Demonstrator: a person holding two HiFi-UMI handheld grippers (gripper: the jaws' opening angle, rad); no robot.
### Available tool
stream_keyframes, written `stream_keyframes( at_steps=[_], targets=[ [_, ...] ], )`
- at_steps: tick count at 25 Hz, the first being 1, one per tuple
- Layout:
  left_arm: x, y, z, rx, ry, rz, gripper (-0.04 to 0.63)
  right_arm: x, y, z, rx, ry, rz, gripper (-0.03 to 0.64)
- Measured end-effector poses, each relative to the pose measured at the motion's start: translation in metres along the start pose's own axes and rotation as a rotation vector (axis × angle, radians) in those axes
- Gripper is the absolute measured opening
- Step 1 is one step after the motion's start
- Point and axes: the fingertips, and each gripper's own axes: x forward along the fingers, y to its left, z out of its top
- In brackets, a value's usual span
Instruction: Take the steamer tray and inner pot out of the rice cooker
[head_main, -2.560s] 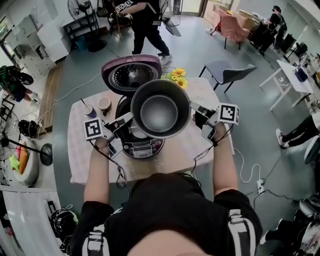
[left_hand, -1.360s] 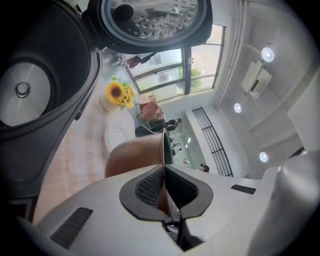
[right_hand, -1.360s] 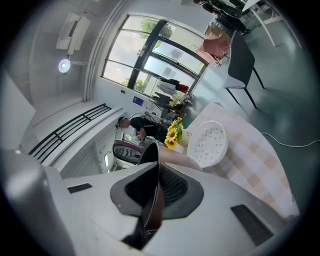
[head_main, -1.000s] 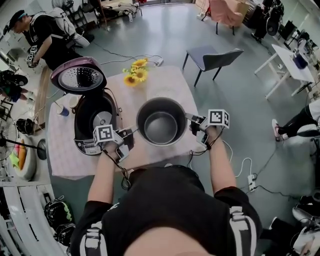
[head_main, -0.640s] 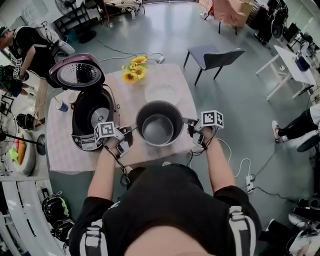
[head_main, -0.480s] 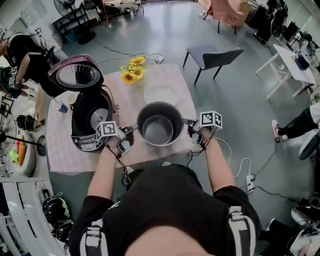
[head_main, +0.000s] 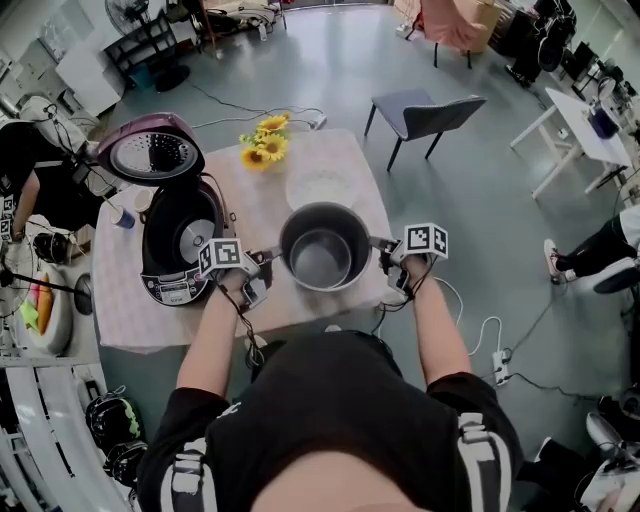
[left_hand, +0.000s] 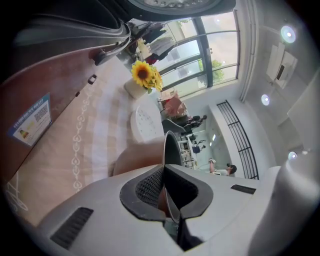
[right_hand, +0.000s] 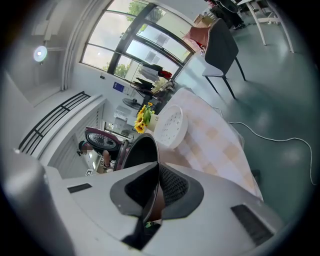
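The inner pot (head_main: 323, 247) is out of the rice cooker (head_main: 183, 243) and held just to the cooker's right, above the checked table (head_main: 255, 205); whether its base already rests on the cloth cannot be told. The left gripper (head_main: 268, 258) pinches the rim on the side facing the cooker, its jaws shut on the thin metal edge; the right gripper (head_main: 385, 255) does the same on the side away from the cooker. That opposed grip probably keeps the empty pot level. The white steamer tray (head_main: 322, 188) lies flat on the cloth, also right of the cooker but nearer the table's far edge, so both parts appear to be out. The cooker stands with its lid (head_main: 150, 150) raised and its cavity bare. Sunflowers (head_main: 262, 140) sit beyond the cooker's right shoulder, near the far edge. Open cloth is scarce: the near edge runs close below the cooker's front and both grippers, and the table's right edge lies on the right gripper's far side from the cooker. A careful set-down seems the step left.
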Motion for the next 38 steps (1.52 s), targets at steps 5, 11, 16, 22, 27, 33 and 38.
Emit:
stream_keyframes(
  at_steps=[5, 11, 16, 22, 27, 33, 38],
  targets=[
    [0.0, 0.009, 0.004, 0.05, -0.003, 0.065, 0.008, 0.001, 0.004, -0.004, -0.045, 0.019, 0.015, 0.012],
    [-0.004, 0.03, 0.002, 0.066, -0.024, 0.153, 0.008, 0.009, 0.016, -0.008, -0.138, 0.035, -0.029, 0.014],
    [-0.002, 0.028, 0.003, 0.126, -0.032, 0.143, 0.008, 0.01, 0.017, -0.007, -0.212, 0.035, -0.077, 0.018],
    [-0.001, 0.023, 0.002, 0.371, -0.023, 0.229, 0.012, 0.011, 0.019, -0.008, -0.355, 0.04, -0.183, 0.029],
    [-0.005, 0.018, 0.005, 0.605, -0.041, 0.358, 0.034, 0.009, 0.023, -0.009, -0.551, 0.081, -0.311, 0.044],
    [-0.029, -0.038, 0.041, 0.922, -0.304, 0.422, 0.032, -0.005, 0.087, 0.035, -0.897, -0.165, -0.384, 0.048],
    [-0.081, -0.133, 0.072, 1.15, -0.666, 0.433, 0.032, -0.056, 0.202, 0.078, -1.029, -0.688, -0.209, 0.046]
  ],
)
